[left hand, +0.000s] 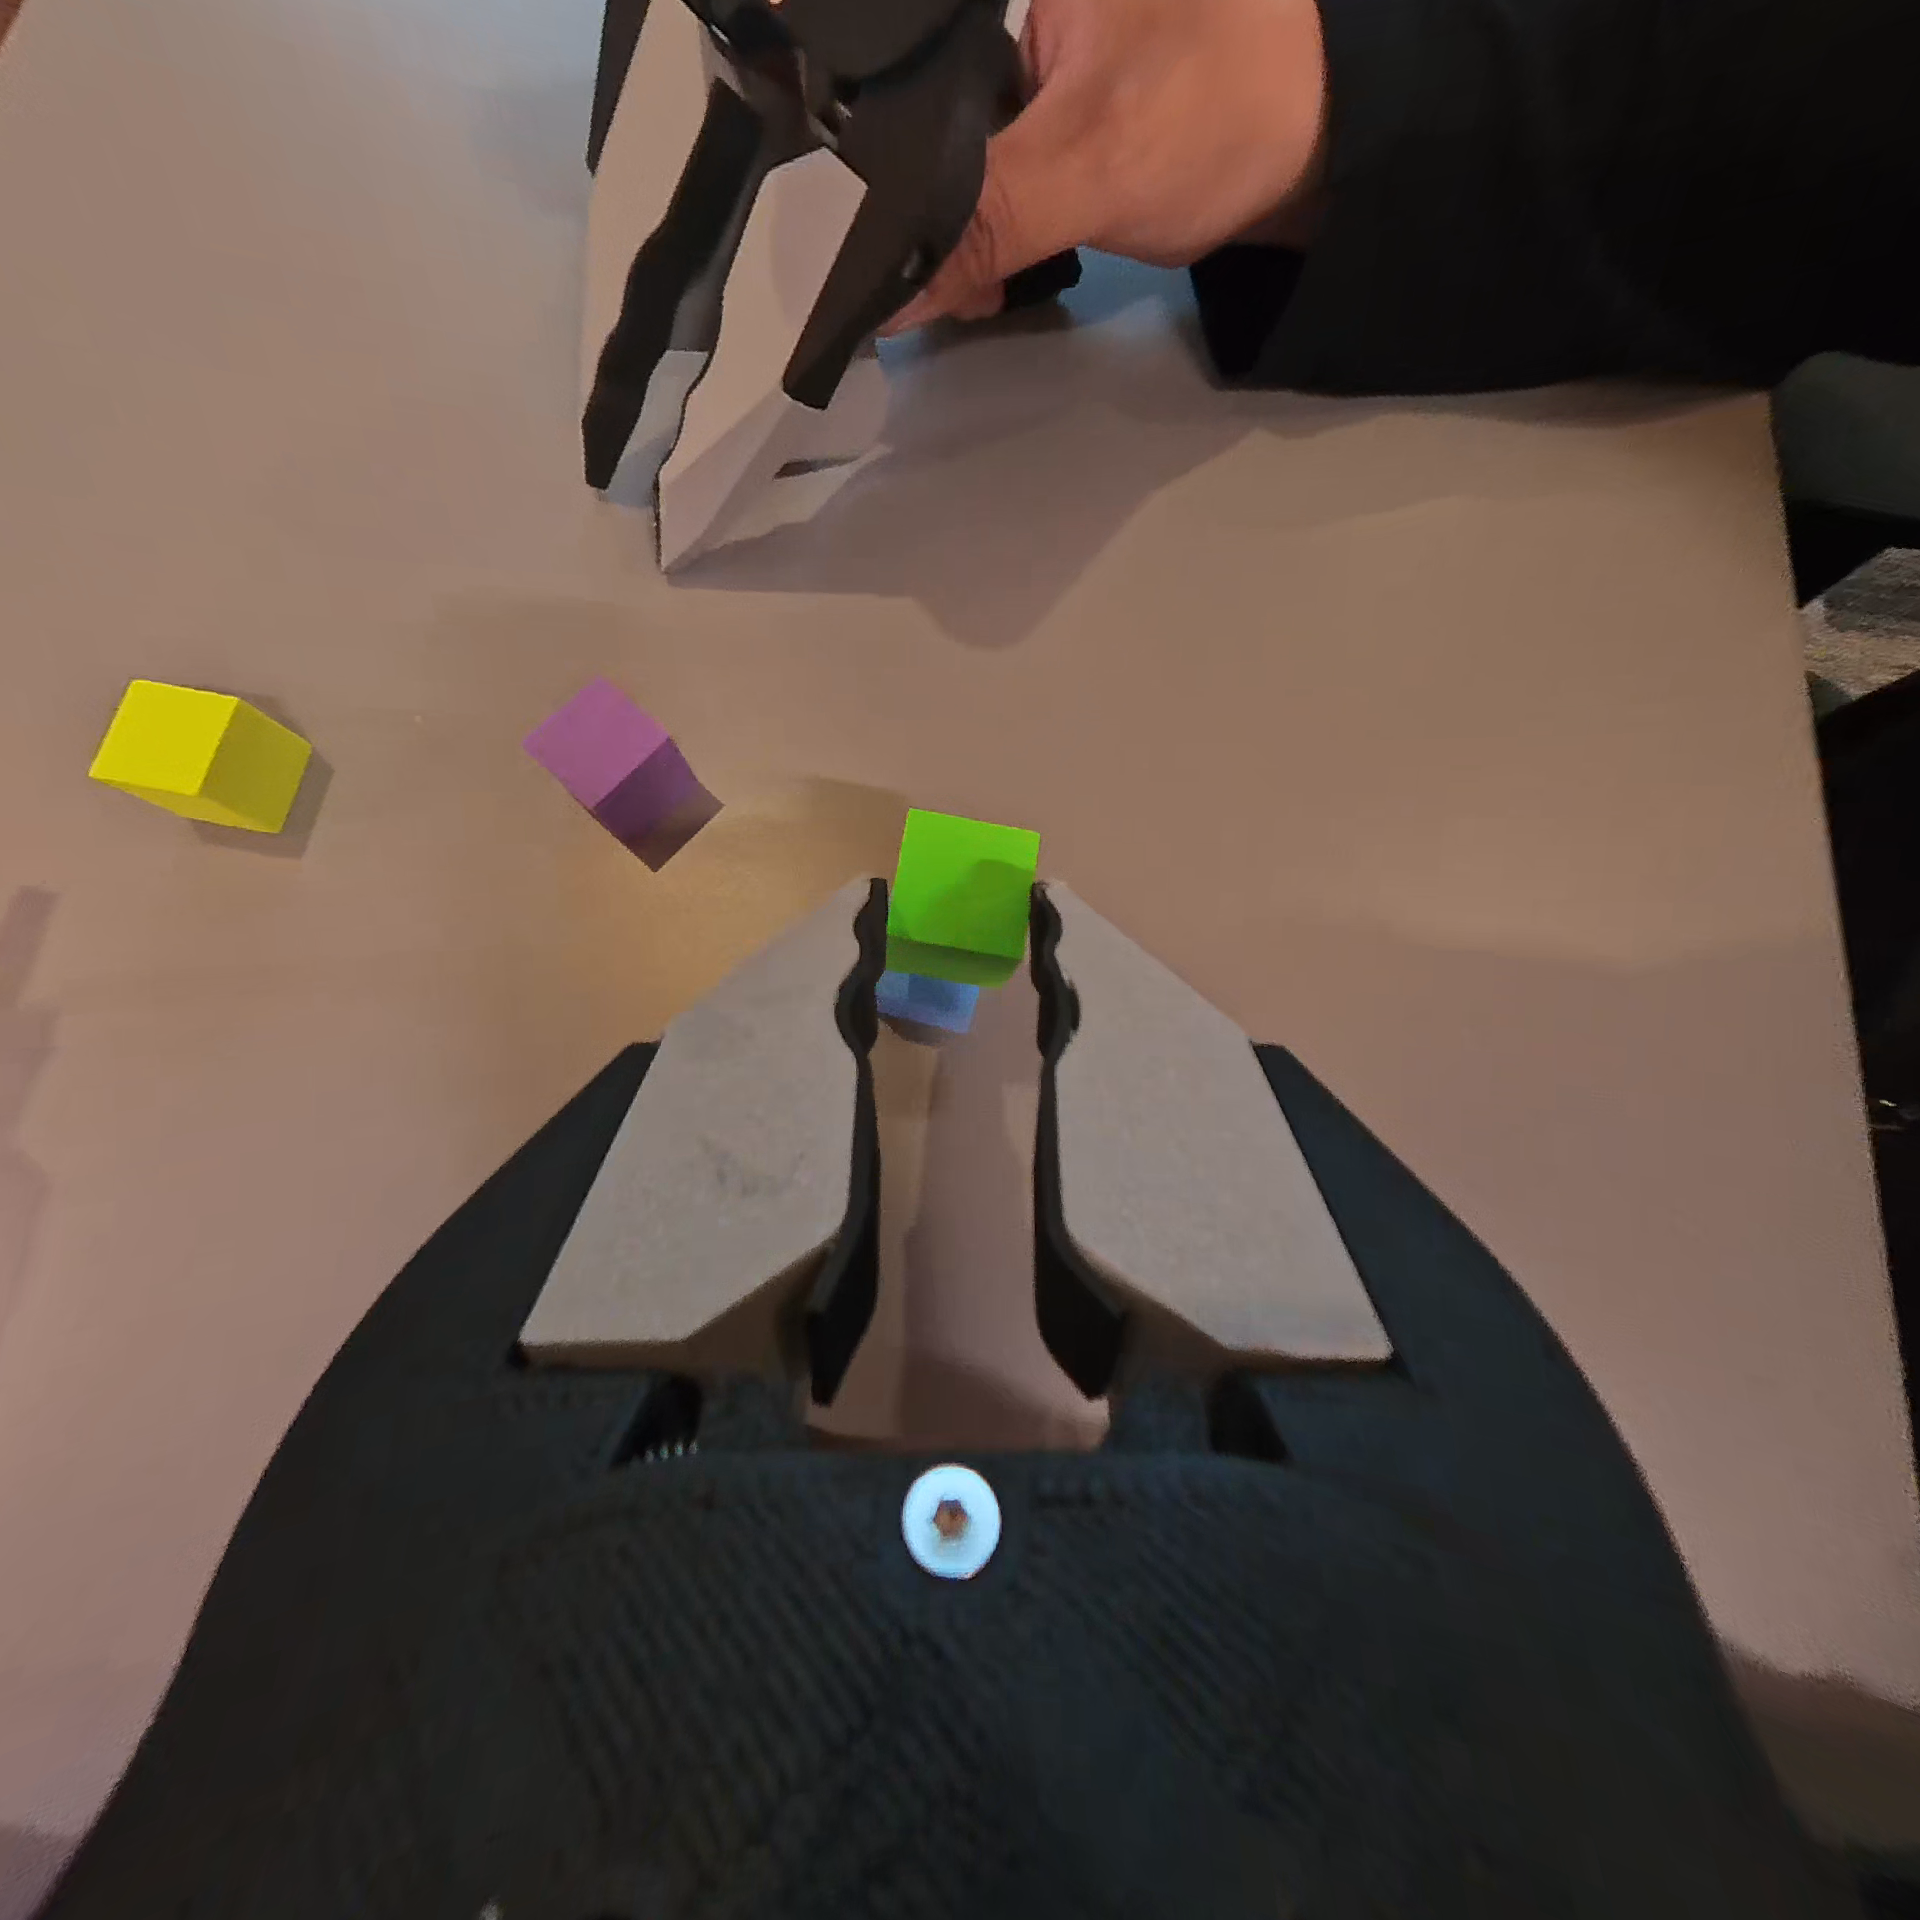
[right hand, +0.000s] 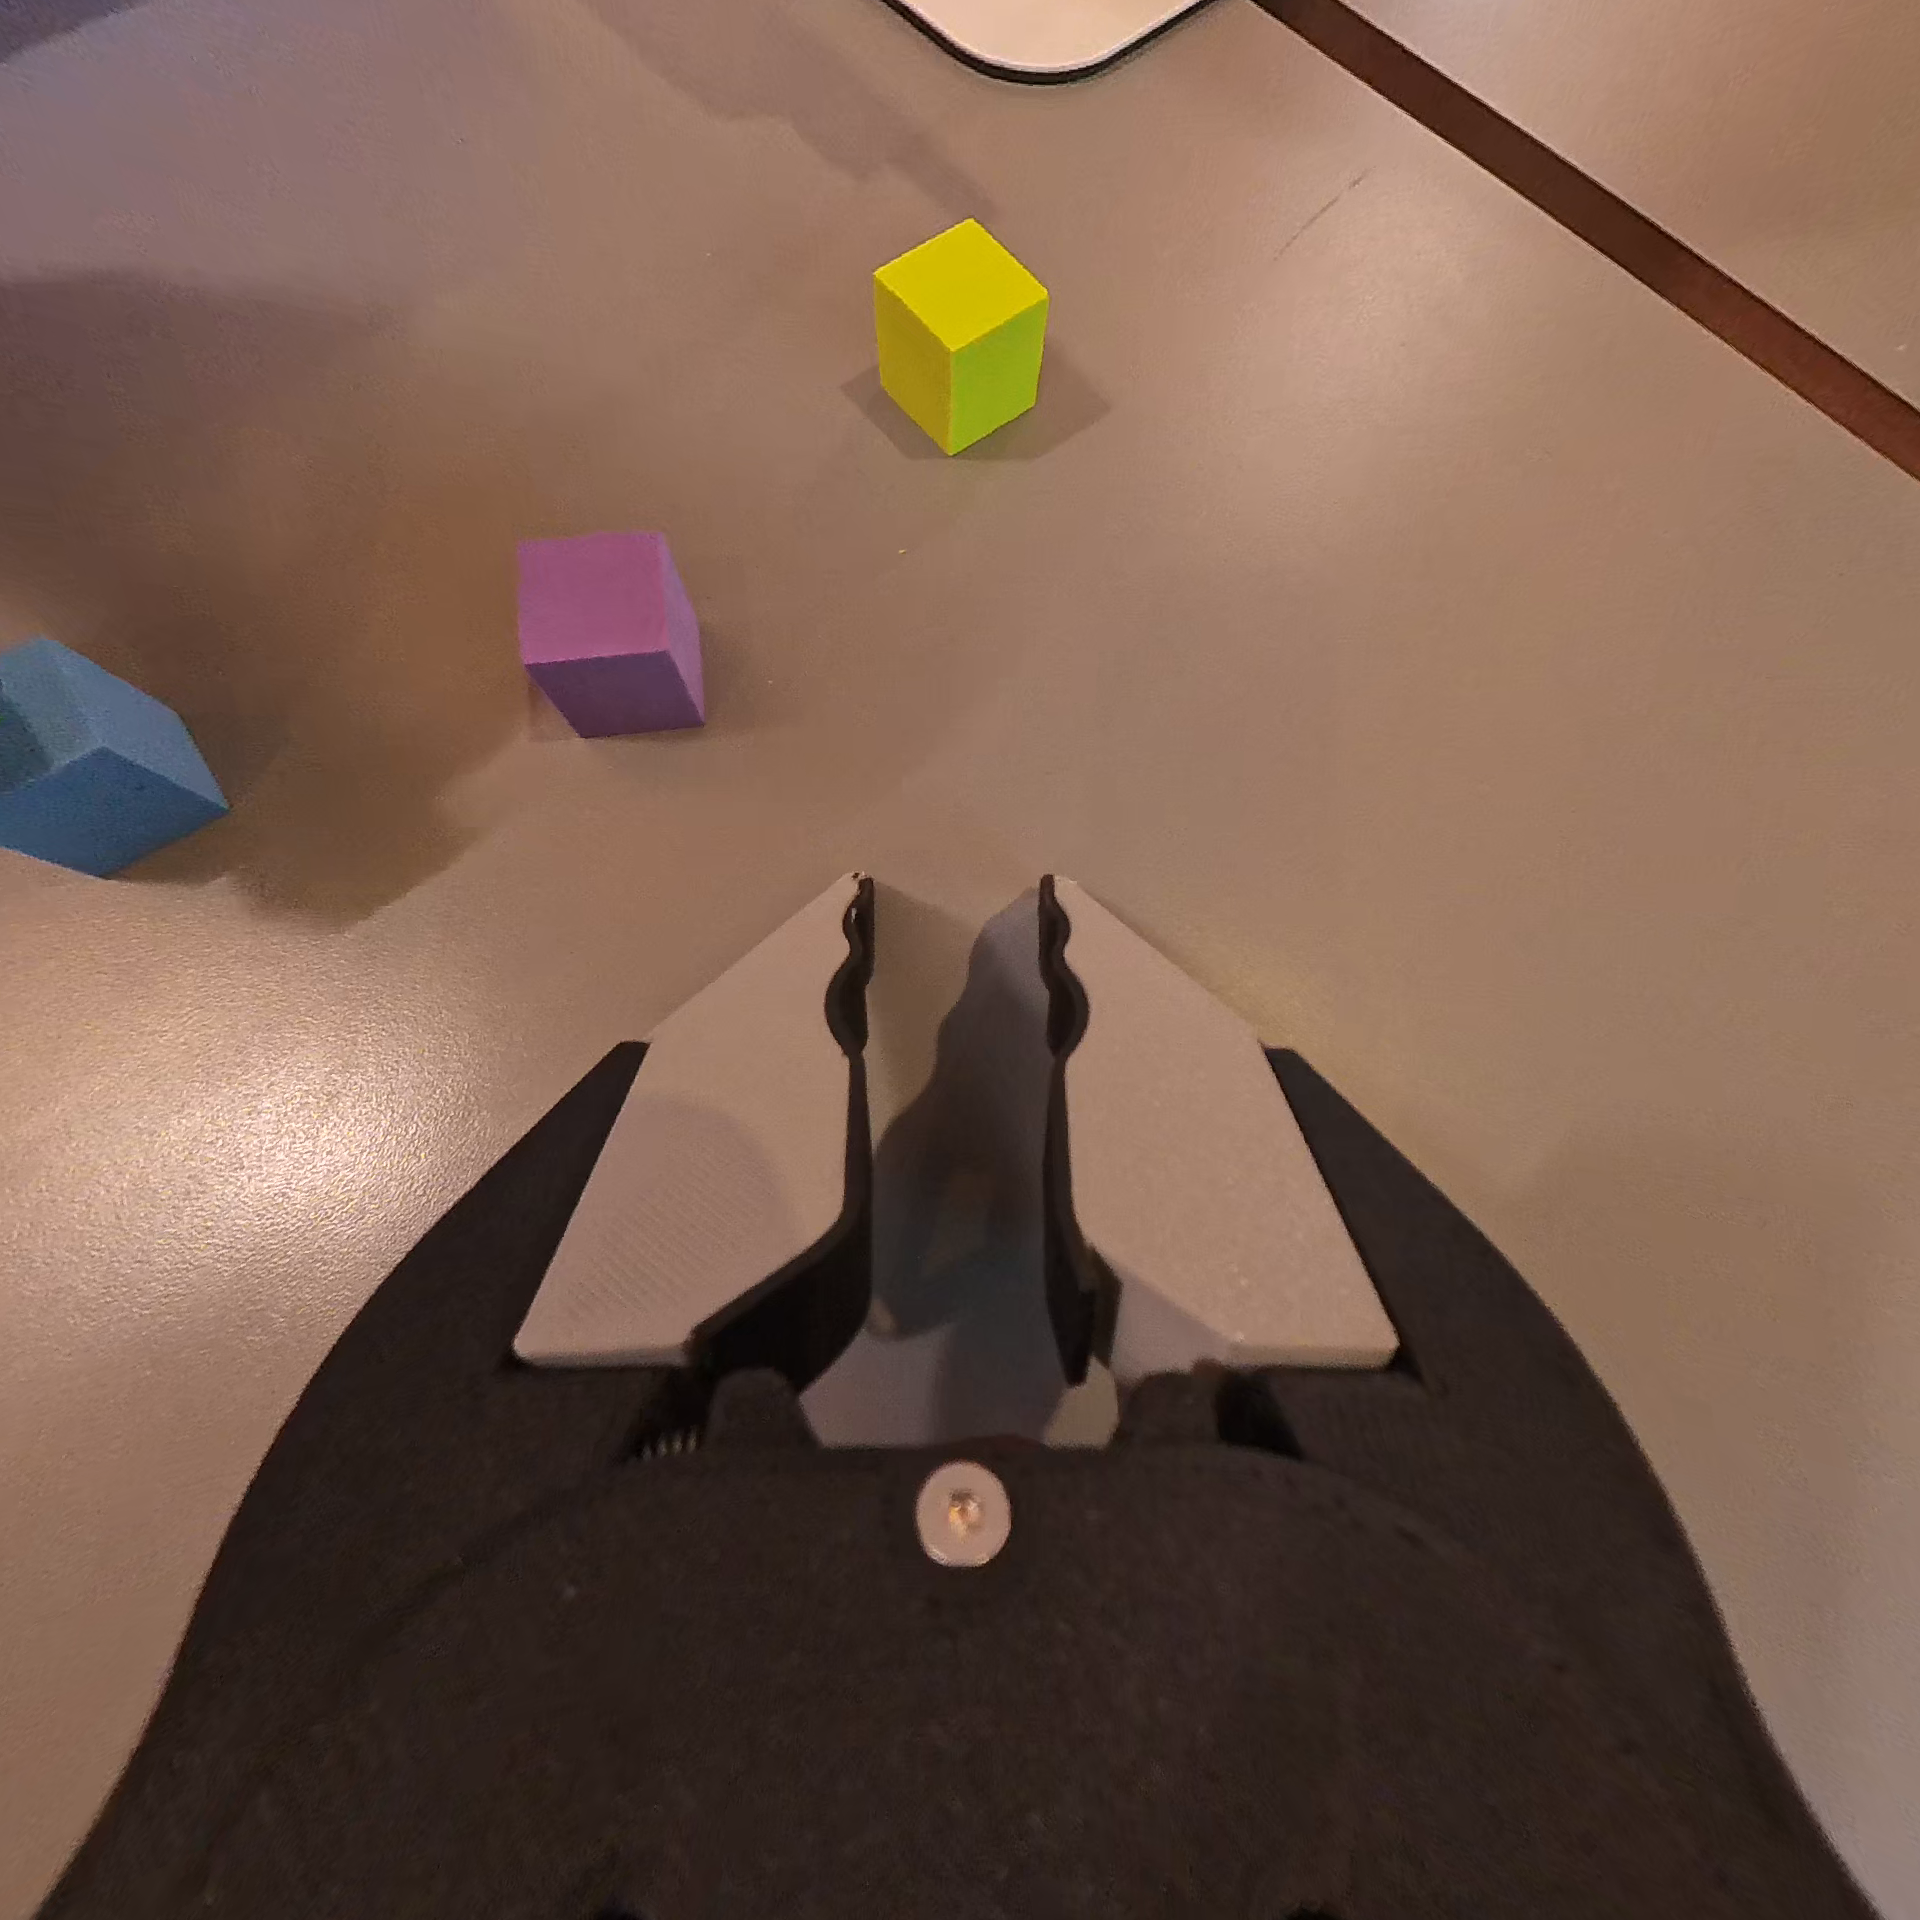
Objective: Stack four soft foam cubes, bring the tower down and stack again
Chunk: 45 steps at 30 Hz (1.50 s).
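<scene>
In the left wrist view my left gripper (left hand: 956, 888) is shut on a green foam cube (left hand: 961, 894), with one fingertip against each side. It holds the cube just over a blue cube (left hand: 930, 1006), which is mostly hidden beneath; I cannot tell if they touch. A purple cube (left hand: 618, 769) and a yellow cube (left hand: 197, 753) lie apart to the left. My right gripper (left hand: 707, 436) hangs open and empty farther back. In the right wrist view my right gripper (right hand: 954, 888) is open above the table, with the purple cube (right hand: 613, 634), yellow cube (right hand: 961, 332) and blue cube (right hand: 94, 758) ahead.
A hand with a black sleeve (left hand: 1143, 135) holds the right gripper. The table's right edge (left hand: 1787, 623) runs close by. A white object with a dark rim (right hand: 1039, 31) and a brown strip (right hand: 1662, 260) lie at the far side. My hands' fingertips stand some 15 cm from each other.
</scene>
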Tool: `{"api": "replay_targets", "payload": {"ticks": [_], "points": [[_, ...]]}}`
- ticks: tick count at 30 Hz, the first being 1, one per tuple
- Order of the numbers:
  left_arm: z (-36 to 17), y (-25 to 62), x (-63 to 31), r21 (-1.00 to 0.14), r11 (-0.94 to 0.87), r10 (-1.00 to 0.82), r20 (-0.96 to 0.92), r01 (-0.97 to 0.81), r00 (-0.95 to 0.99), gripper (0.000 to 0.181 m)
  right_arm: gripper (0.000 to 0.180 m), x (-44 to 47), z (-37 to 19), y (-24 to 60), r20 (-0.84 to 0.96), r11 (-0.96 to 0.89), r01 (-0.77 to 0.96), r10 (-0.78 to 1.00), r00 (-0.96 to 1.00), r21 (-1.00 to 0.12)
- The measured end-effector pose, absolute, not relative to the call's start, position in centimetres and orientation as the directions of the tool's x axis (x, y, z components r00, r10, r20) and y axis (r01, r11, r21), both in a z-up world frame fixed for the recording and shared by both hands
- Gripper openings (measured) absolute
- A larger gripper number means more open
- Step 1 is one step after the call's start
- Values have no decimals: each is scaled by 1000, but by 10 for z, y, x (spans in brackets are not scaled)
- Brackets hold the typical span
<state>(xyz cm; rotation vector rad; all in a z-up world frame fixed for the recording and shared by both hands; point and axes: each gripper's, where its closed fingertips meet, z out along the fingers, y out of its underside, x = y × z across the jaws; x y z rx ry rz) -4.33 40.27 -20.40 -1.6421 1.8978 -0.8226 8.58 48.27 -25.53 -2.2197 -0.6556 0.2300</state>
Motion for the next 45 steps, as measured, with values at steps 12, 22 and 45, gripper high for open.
{"api": "replay_targets", "payload": {"ticks": [12,22,45], "points": [[-215,408,-47,-697,95,-990,7,-711,-139,25,29,85,-255,482,44,-551,382,529,848,-742],[-221,409,-49,-699,77,-990,28,-711,-136,25,29,85,-255,482,43,-552,381,528,848,-742],[-255,398,-65,-619,85,-986,63,-781,-157,42,29,83,-255,481,44,-550,384,532,846,-742]]}}
